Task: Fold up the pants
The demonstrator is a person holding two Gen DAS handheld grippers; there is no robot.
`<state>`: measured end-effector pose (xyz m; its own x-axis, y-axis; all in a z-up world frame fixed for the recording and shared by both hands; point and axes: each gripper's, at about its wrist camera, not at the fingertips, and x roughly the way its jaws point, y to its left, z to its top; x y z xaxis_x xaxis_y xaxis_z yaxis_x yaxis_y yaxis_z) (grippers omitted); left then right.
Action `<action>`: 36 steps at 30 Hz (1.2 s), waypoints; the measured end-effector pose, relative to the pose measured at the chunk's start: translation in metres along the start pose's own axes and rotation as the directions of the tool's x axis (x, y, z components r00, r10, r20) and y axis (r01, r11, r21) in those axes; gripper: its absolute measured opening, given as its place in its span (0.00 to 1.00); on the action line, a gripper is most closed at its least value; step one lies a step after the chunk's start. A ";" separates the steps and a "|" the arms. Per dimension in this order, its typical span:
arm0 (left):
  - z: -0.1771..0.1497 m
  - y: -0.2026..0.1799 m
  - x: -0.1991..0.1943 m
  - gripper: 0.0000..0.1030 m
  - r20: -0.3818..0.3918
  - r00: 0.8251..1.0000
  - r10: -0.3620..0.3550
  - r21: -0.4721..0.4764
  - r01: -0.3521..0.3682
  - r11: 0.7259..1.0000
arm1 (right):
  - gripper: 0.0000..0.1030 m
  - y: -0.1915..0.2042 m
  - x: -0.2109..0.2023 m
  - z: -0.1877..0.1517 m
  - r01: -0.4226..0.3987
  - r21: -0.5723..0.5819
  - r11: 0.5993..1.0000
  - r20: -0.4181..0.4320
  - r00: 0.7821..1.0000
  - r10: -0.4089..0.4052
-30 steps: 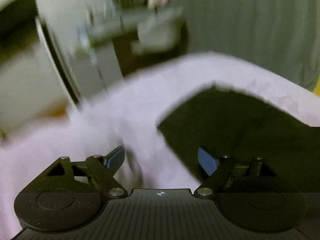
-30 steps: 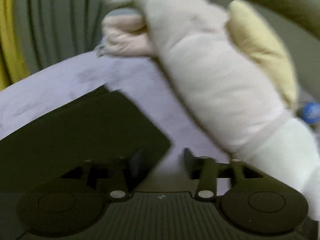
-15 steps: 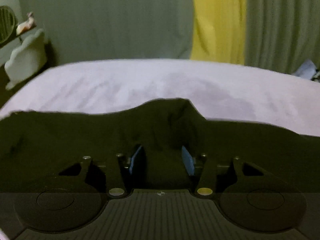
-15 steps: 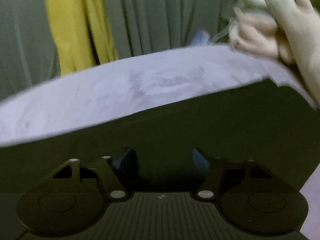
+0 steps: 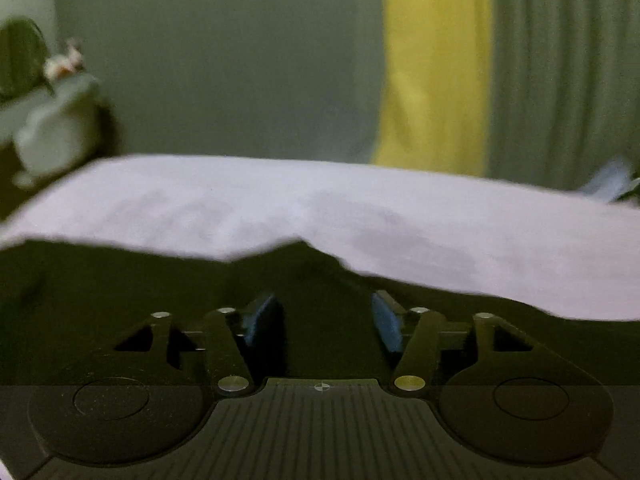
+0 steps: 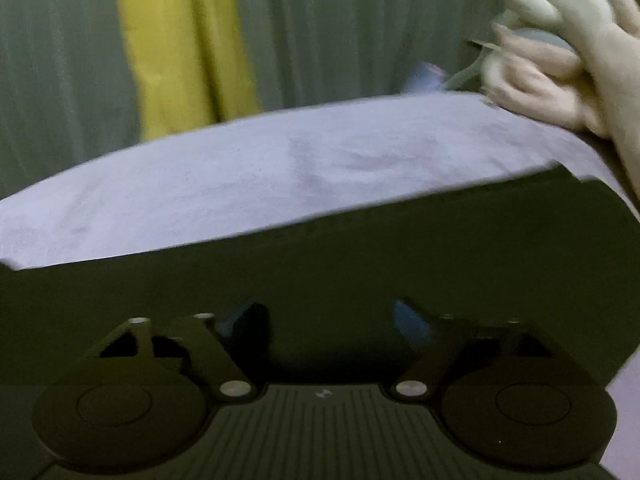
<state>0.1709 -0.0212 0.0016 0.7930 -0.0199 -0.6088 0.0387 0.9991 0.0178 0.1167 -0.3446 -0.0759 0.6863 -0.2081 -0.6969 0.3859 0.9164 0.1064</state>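
Note:
Dark pants (image 5: pixel 120 280) lie spread on a pale lilac bed sheet (image 5: pixel 280 200); they fill the lower half of both views (image 6: pixel 360 248). My left gripper (image 5: pixel 326 320) is open, low over the pants, blue pads apart with dark cloth between and under them. My right gripper (image 6: pixel 326 320) is also open over the pants, near their right end. Whether the fingers touch the cloth is hidden by the dark fabric.
A pale plush toy (image 6: pixel 560 60) lies at the bed's far right edge. Grey-green curtains with a yellow panel (image 5: pixel 432 72) hang behind the bed. A white object on dark furniture (image 5: pixel 56 128) stands at the far left.
Both grippers swung from the bed's sides to face the curtains, came down over the pants, and now sit a little closer to the cloth. The right jaws opened wider.

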 end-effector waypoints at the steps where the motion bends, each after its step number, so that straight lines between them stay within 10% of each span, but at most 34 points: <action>1: -0.008 -0.003 -0.012 0.74 0.008 0.999 -0.033 -0.008 0.033 0.999 | 0.44 0.012 -0.007 0.000 -0.047 -0.051 0.998 0.020 0.999 0.048; 5: -0.037 -0.013 -0.025 0.75 -0.013 1.000 -0.001 -0.014 0.001 1.000 | 0.33 0.057 0.002 -0.003 -0.195 -0.117 0.974 -0.084 0.979 0.186; 11: -0.050 0.011 -0.024 0.75 -0.026 0.989 0.149 -0.106 -0.151 0.983 | 0.33 0.058 0.036 0.016 -0.093 -0.183 0.979 -0.026 0.996 0.090; 20: -0.054 0.010 -0.025 0.79 0.002 0.988 0.157 -0.123 -0.156 0.980 | 0.53 -0.122 0.004 0.059 0.169 0.115 0.979 0.042 0.984 -0.175; 23: -0.057 0.008 -0.028 0.79 -0.001 0.988 0.151 -0.115 -0.150 0.982 | 0.76 -0.179 -0.015 0.061 0.288 0.168 0.943 0.058 0.952 -0.301; 29: -0.056 0.008 -0.027 0.80 -0.013 0.988 0.156 -0.131 -0.156 0.979 | 0.91 -0.232 -0.002 0.065 0.202 0.198 0.959 -0.033 0.979 -0.200; 34: -0.059 0.009 -0.038 0.80 -0.023 0.988 0.153 -0.176 -0.155 0.972 | 0.90 -0.227 0.025 0.064 0.249 0.092 0.964 -0.100 0.966 -0.240; 35: -0.060 0.008 -0.039 0.80 -0.021 0.988 0.155 -0.181 -0.156 0.971 | 0.84 -0.226 0.027 0.064 0.243 0.090 0.966 -0.092 0.968 -0.235; 36: -0.060 0.007 -0.039 0.80 -0.019 0.988 0.156 -0.182 -0.157 0.971 | 0.52 -0.221 0.025 0.065 0.220 0.071 0.973 -0.071 0.974 -0.215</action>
<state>0.1034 -0.0110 -0.0217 0.7779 0.1372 -0.6132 -0.1975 0.9798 -0.0313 0.0885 -0.5746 -0.0712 0.5414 -0.3755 -0.7523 0.5705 0.8213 0.0007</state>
